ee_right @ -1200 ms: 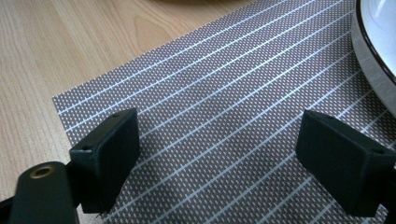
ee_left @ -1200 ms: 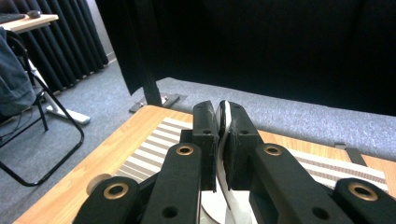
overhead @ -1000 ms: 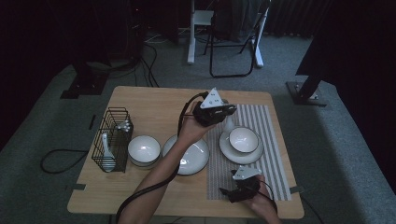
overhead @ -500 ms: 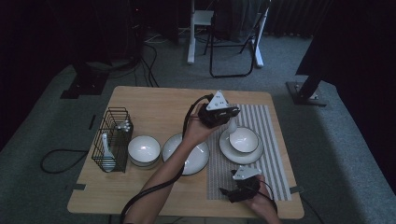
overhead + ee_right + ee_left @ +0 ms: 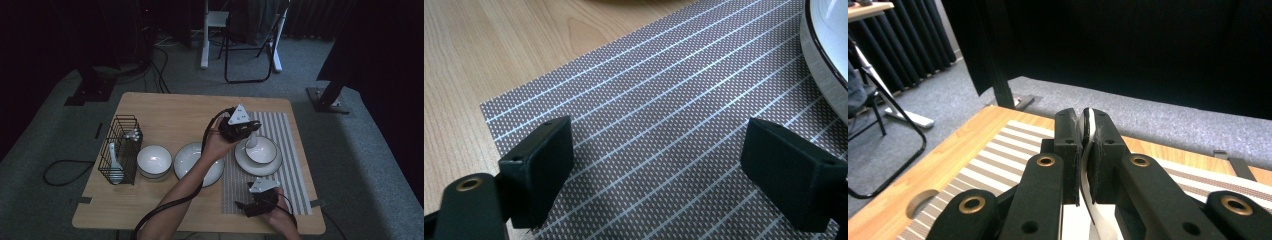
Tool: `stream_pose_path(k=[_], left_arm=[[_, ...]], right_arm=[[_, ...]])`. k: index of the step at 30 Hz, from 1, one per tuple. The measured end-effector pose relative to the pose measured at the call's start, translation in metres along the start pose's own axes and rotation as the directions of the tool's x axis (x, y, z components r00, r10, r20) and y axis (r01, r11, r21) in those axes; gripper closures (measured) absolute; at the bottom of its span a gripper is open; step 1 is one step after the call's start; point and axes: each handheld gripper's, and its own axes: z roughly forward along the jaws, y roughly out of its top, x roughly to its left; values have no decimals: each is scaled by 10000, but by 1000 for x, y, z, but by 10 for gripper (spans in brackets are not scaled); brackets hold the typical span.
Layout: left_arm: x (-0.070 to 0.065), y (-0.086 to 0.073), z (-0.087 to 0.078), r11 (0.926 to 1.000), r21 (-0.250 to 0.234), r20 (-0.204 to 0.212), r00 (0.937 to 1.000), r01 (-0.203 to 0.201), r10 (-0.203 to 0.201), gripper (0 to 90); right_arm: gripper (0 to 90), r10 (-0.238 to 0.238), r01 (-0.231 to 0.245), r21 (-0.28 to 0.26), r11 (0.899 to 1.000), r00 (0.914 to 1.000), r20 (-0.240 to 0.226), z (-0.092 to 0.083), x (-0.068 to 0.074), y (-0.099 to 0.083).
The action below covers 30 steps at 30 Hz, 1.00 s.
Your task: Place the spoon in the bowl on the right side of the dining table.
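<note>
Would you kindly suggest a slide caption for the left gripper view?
Left gripper shut on a white spoon, above the striped placemat on the wooden table.

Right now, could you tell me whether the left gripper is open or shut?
Shut on a white spoon: the left gripper has its jaws pressed against the handle from both sides, above the bowl.

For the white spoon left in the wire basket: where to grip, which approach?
Grip the spoon by its handle, coming down from above. It stands roughly upright in the wire basket, and the mesh walls block any side approach; only the top is open. The handle is the thin part, so the fingers would probably close on it more surely than on the broad scoop. Whether the handle end points up cannot be told.
</note>
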Motion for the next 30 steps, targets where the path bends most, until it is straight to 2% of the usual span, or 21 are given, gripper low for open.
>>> stream_pose_path(k=[2, 5, 8, 20, 24, 30], left_arm=[[-2, -2, 3, 10000, 13, 15, 10000, -18, 18, 853], [-4, -6, 7, 10000, 14, -223, 9997, -41, 41, 852], [-4, -12, 12, 9999, 6, -260, 9995, 163, -163, 852], [-5, -26, 22, 9993, 250, -104, 9995, 293, -291, 850], [-5, -32, 22, 9987, 472, -22, 9998, 205, -204, 849], [-4, -48, 16, 9954, 927, 169, 9996, 225, -241, 845]], right_arm=[[138, 11, -11, -1, 10000, 10000, -11, 0, 0, 0], [138, 10, -10, 11, 10000, 10000, -10, 0, 0, 0], [139, 0, 0, 22, 10000, 10000, -10, 0, 0, 0], [139, -1, 1, 24, 10000, 10000, 6, 0, 0, 0], [139, -3, 3, 22, 10000, 10000, 6, 0, 0, 0], [139, 1, -1, 23, 10000, 10000, -7, 0, 0, 0]])
